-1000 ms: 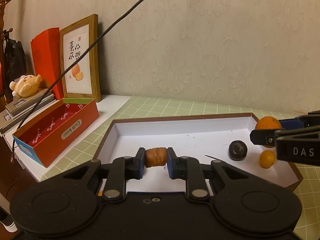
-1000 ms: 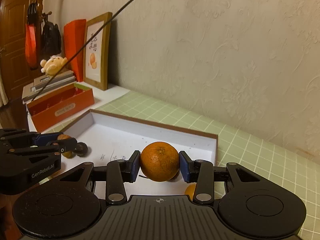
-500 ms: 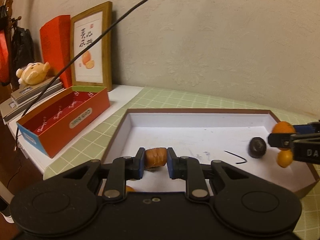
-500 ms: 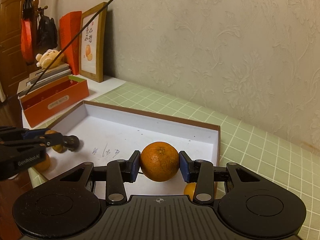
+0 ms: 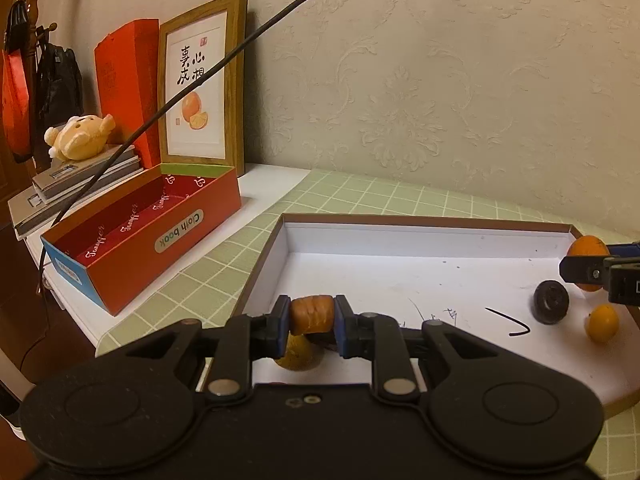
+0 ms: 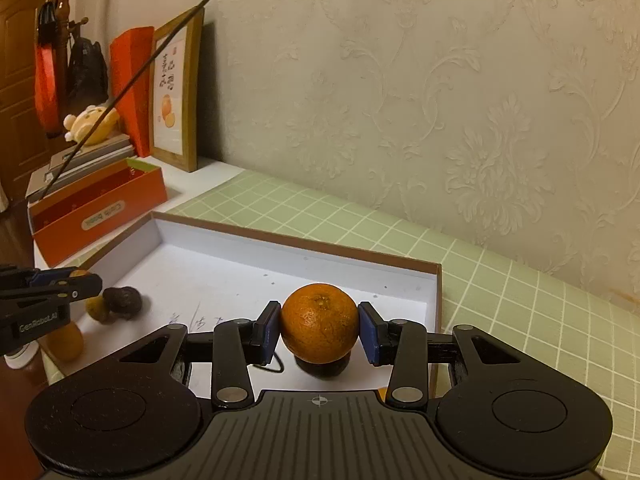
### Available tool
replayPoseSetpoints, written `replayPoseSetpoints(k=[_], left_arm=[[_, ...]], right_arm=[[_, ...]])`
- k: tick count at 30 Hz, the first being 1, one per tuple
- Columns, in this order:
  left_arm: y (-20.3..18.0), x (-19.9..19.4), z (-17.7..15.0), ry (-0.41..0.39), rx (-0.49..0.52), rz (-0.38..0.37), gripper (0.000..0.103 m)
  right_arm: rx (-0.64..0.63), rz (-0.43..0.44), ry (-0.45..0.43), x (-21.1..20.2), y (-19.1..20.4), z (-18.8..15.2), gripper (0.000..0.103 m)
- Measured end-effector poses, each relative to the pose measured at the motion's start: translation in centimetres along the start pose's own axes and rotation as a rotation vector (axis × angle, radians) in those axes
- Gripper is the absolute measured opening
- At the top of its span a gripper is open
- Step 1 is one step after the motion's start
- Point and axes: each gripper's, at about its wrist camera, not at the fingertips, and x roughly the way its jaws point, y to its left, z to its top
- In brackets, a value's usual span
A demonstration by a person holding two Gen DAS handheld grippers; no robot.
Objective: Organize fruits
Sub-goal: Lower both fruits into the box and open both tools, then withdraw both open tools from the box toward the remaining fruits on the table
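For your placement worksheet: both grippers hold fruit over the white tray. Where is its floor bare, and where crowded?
Bare: the tray floor's middle and back, up to the far wall. Crowded: the right end, around the dark fruit and small orange fruit, and beneath the left gripper.

One tangerine [image 6: 319, 323], one dark fruit [image 5: 551, 302], one tray [image 5: 424, 226], two tongs [image 5: 311, 320].

warm, dim indoor light tints both views yellowish. the white tray [image 5: 420, 240] floor is the brightest patch, with soft shadows under the fruit. fisheye bending curves the wall [image 6: 440, 100], corners go black, and the left background sits dark.
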Motion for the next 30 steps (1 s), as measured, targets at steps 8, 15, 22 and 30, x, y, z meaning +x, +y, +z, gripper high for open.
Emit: replayPoseSetpoints(k=[8, 15, 22, 30], left_arm=[[-0.4, -0.6, 0.4, -0.129, 0.029, 0.068, 0.095], [-0.2, -0.2, 0.6, -0.120, 0.018, 0.047, 0.094], [-0.3, -0.7, 0.6, -0.119, 0.012, 0.043, 0.094], [-0.5, -1.6, 0.8, -0.129, 0.019, 0.037, 0.094]], right_arm=[[-0.020, -0.091, -0.131, -0.2, -0.1, 0.1, 0.103], [-0.020, -0.057, -0.121, 0.6, -0.2, 0.4, 0.103], [-0.009, -0.059, -0.112, 0.4, 0.1, 0.4, 0.103], [0.000, -0.058, -0.124, -1.1, -0.4, 0.6, 0.103]])
